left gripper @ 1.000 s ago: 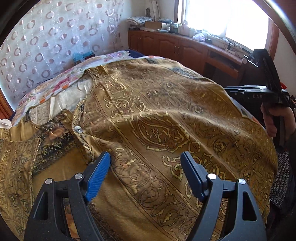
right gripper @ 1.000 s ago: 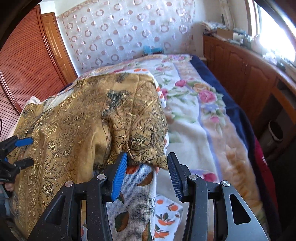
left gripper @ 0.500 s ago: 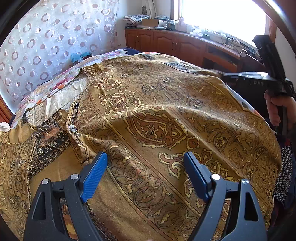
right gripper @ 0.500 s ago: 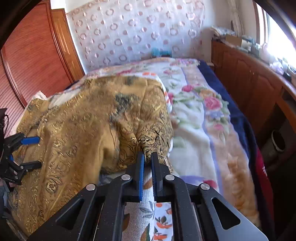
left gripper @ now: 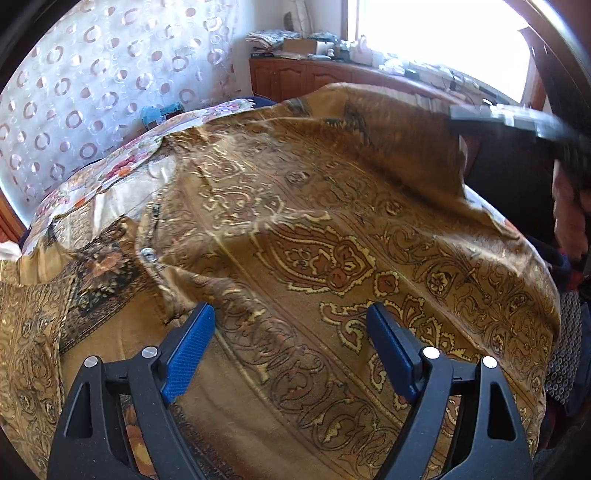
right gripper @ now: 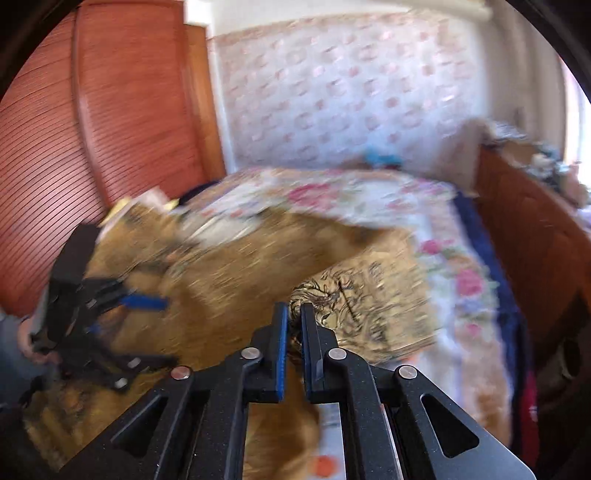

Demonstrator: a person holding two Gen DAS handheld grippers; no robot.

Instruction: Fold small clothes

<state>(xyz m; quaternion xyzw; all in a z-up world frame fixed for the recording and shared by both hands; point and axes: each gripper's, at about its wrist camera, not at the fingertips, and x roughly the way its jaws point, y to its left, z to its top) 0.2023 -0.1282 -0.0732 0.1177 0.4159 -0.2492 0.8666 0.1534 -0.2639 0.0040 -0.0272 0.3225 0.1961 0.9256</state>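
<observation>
The left gripper [left gripper: 291,347] at the bottom of the frame has black triangular cut-out arms, silver round rivets and ribbed blue pads [left gripper: 190,352]. The right gripper [right gripper: 294,314] at lower centre is built the same, black with blue-edged fingers [right gripper: 281,332].

A home bedroom: a bed under a floral pink-and-white quilt [right gripper: 369,192], a reddish louvred wooden wardrobe door [right gripper: 92,147], low brown wooden cabinets [left gripper: 295,75] beneath a bright window [left gripper: 443,33], and ring-patterned white wallpaper [left gripper: 92,74].
</observation>
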